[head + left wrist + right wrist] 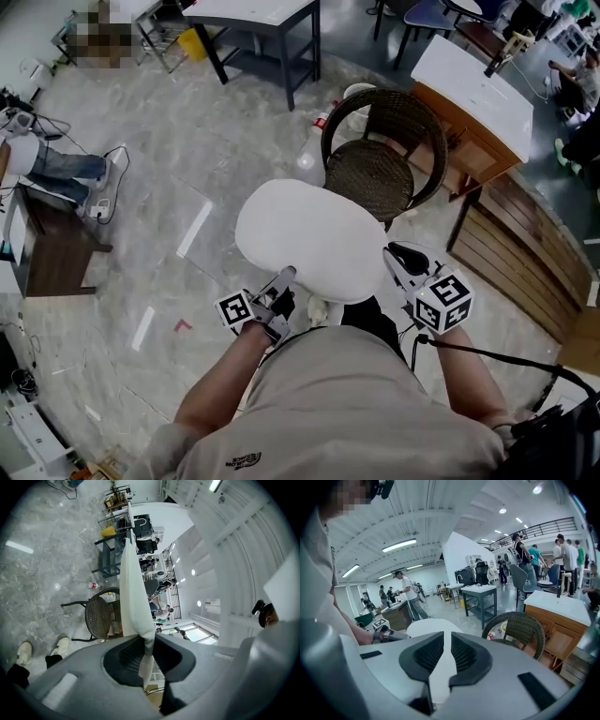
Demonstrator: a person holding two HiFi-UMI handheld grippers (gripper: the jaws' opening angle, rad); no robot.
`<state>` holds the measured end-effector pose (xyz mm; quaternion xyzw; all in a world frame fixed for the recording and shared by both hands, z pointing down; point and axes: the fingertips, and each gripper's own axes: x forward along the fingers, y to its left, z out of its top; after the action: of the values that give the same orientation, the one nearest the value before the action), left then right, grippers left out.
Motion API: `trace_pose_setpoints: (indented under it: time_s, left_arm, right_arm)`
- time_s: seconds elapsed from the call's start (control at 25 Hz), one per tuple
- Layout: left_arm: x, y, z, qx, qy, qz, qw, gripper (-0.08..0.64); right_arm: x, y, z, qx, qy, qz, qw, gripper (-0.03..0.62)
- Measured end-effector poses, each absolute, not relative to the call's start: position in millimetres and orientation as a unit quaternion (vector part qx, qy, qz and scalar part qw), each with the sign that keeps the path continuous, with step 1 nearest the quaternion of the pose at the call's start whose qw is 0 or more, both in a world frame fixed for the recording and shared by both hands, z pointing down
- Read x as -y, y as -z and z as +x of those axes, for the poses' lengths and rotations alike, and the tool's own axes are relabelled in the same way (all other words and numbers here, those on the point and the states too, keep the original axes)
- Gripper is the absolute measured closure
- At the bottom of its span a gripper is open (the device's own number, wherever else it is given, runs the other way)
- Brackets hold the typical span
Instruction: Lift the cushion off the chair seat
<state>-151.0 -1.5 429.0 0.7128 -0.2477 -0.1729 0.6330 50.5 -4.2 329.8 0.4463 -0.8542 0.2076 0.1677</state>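
Observation:
A white round cushion [307,240] hangs in the air in front of me, clear of the dark wicker chair [382,171] beyond it. My left gripper [282,281] is shut on its near left edge, my right gripper [393,260] on its near right edge. In the left gripper view the cushion [133,592] shows edge-on, its rim pinched between the jaws of the left gripper [147,654], with the empty chair [100,617] behind. The right gripper view has the cushion [427,626] running flat between the jaws of the right gripper [445,660], and the chair [519,630] at right.
A wooden cabinet with a white top [476,101] stands right of the chair, wooden slats [520,251] beside it. A dark-legged table [261,21] is at the back, a small brown table [52,251] at left. My shoes [60,645] rest on the marble floor.

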Motion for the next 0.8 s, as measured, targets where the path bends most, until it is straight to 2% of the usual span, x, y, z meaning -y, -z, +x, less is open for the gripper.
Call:
trace_pose_setpoints:
  time_s: [0.8]
  left_arm:
    - [-43.8, -419.5, -176.5, 0.231, 0.175, 0.723, 0.628, 0.506]
  right_arm:
    - [-43.5, -320.5, 31.9, 0.848, -0.185, 0.465, 0.175, 0.560]
